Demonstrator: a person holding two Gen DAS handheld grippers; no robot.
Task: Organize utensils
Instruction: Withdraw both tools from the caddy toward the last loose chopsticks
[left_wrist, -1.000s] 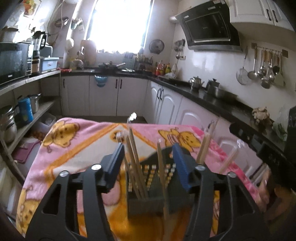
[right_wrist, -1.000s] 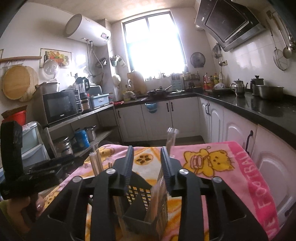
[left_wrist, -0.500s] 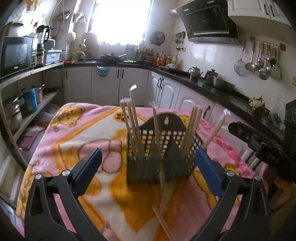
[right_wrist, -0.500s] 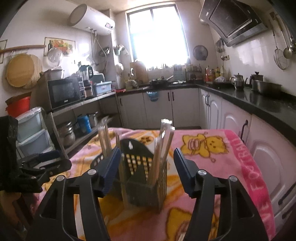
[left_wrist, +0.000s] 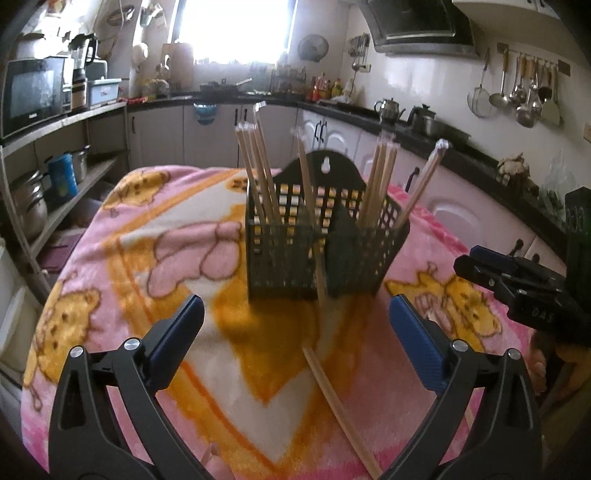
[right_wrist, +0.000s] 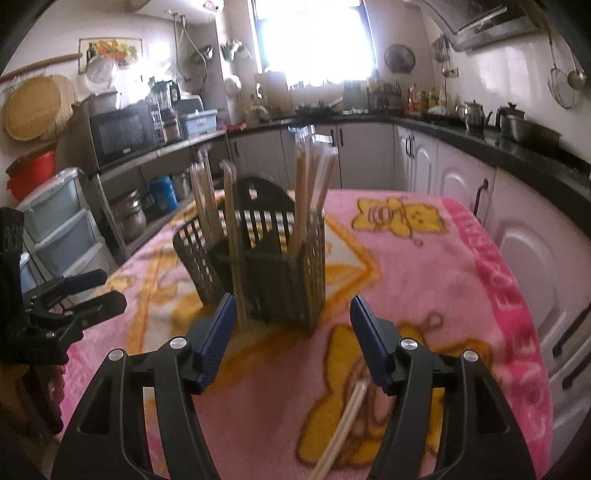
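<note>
A black mesh utensil basket (left_wrist: 325, 251) stands on the pink and orange blanket (left_wrist: 140, 258), with several wrapped chopsticks (left_wrist: 258, 173) upright in its compartments; it also shows in the right wrist view (right_wrist: 266, 266). One wrapped chopstick (left_wrist: 306, 221) leans against the basket's front wall, outside it. One loose chopstick pair (left_wrist: 340, 410) lies flat on the blanket in front of the basket; it shows in the right wrist view (right_wrist: 343, 428). My left gripper (left_wrist: 295, 343) is open and empty, short of the basket. My right gripper (right_wrist: 291, 339) is open and empty, above the loose pair's tip.
The blanket-covered table sits in a kitchen. White cabinets (left_wrist: 461, 218) and a dark counter run along the right. Shelves with pots (left_wrist: 33, 206) and a microwave (right_wrist: 122, 133) stand at the left. The right gripper shows at the left wrist view's right edge (left_wrist: 524, 288).
Both grippers have opened wide and drawn back from the basket. The basket now stands free on the blanket, with one chopstick pair lying in front of it.
</note>
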